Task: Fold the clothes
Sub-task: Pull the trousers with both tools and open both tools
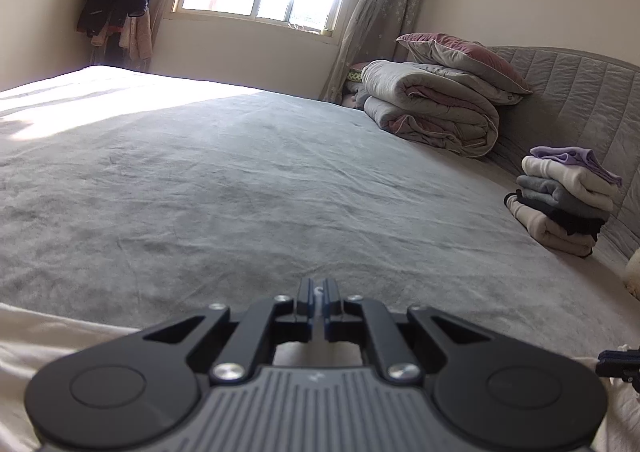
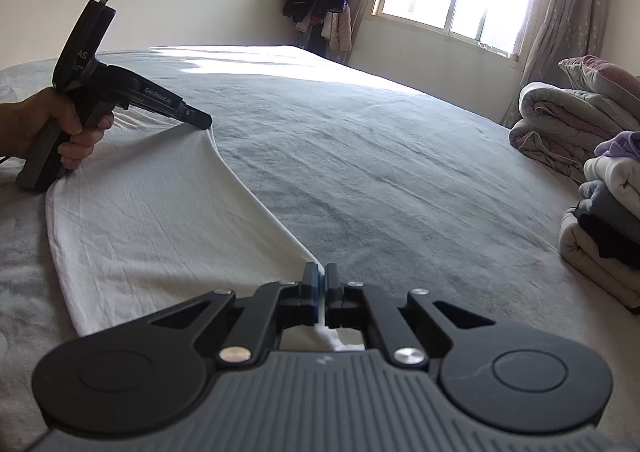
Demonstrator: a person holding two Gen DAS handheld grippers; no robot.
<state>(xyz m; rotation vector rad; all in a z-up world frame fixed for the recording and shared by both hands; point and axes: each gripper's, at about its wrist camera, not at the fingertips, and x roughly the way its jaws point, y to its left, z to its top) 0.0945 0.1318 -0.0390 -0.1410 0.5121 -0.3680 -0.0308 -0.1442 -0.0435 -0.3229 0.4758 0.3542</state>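
The white garment (image 2: 160, 220) lies on the bed (image 2: 360, 172), its far edge pinched by both closed claws: left claw (image 2: 204, 123) at 10 o'clock, right claw (image 2: 322, 276) at 6. Uneven lifting risks the thin hem slipping free.

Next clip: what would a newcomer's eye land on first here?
The white garment spread on the grey bed, its far edge pinched at two points by the left gripper and right gripper. Then the stack of folded clothes by the headboard.

Left gripper (image 1: 319, 294) seen clamped on thin white cloth (image 1: 60, 336) over grey bed (image 1: 240, 180). Stack of folded clothes (image 1: 564, 196) and rolled quilt (image 1: 432, 108) noted far right.
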